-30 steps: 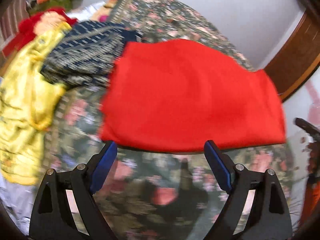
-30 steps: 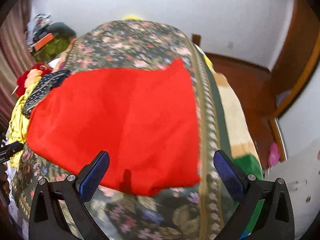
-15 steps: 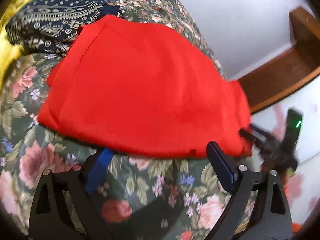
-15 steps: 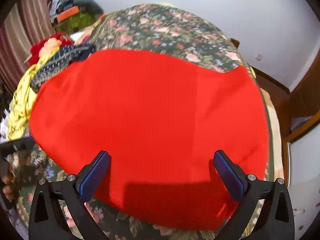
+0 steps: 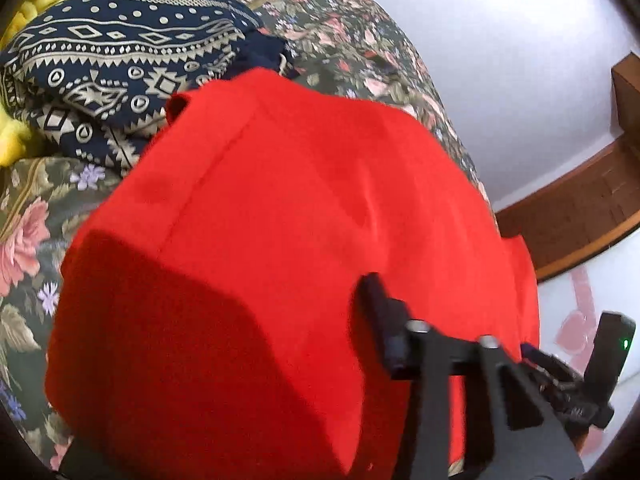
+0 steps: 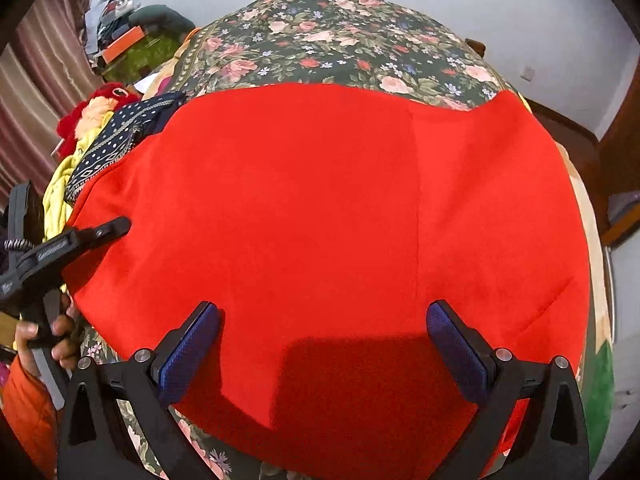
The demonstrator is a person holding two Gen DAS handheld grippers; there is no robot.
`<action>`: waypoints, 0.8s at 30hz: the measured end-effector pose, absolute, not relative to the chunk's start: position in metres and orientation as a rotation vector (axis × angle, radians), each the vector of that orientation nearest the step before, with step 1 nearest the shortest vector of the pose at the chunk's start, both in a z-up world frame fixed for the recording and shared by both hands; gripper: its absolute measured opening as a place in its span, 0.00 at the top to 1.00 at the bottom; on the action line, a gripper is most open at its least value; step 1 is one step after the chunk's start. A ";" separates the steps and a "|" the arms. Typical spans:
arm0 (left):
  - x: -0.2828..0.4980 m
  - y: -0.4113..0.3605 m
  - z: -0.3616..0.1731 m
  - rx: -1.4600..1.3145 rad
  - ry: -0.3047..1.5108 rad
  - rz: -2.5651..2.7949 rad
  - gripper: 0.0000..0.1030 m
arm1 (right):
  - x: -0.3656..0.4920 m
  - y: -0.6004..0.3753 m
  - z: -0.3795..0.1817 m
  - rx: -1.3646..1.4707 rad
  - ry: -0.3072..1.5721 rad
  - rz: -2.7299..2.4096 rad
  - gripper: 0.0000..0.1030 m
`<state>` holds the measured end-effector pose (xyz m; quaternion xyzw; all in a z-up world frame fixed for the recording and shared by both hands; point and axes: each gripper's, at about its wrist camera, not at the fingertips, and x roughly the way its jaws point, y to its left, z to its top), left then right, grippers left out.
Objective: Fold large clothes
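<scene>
A large red cloth (image 6: 328, 208) lies folded flat on the floral bedspread (image 6: 340, 36). My right gripper (image 6: 322, 344) is open, its blue pads over the cloth's near edge, holding nothing. In the left wrist view the red cloth (image 5: 280, 240) fills the frame. Only the right finger (image 5: 380, 320) of my left gripper shows above the cloth; the left finger is hidden behind the fabric. The left gripper also shows in the right wrist view (image 6: 100, 232) at the cloth's left edge, held by a hand.
A navy patterned garment (image 5: 120, 52) lies just left of the red cloth, with yellow clothes (image 6: 60, 192) and a red item (image 6: 104, 96) beyond. White wall behind; wooden door frame (image 5: 580, 216) at right. Bed edge runs along the right side.
Both grippers have moved in close to the red cloth. The left gripper has gone from before the near edge to the cloth's left edge, and fabric now hides its left finger.
</scene>
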<state>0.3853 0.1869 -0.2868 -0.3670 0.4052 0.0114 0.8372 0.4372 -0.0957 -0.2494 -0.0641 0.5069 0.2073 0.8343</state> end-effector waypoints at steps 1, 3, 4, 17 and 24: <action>0.386 0.190 -0.288 -0.787 0.854 0.025 0.77 | 0.436 -0.094 -0.248 -0.140 1.075 0.441 0.00; 0.381 0.192 -0.283 -0.790 0.835 0.054 0.84 | 0.435 -0.092 -0.244 -0.149 1.080 0.445 0.00; 0.378 0.192 -0.279 -0.781 0.827 0.061 0.87 | 0.434 -0.090 -0.242 -0.153 1.079 0.446 0.00; 0.332 0.193 -0.170 -0.623 0.536 0.070 0.91 | 0.417 -0.006 -0.197 -0.162 0.990 0.607 0.00; 0.310 0.206 -0.150 -0.495 0.486 0.173 0.91 | 0.420 0.048 -0.261 -0.193 1.184 0.665 0.00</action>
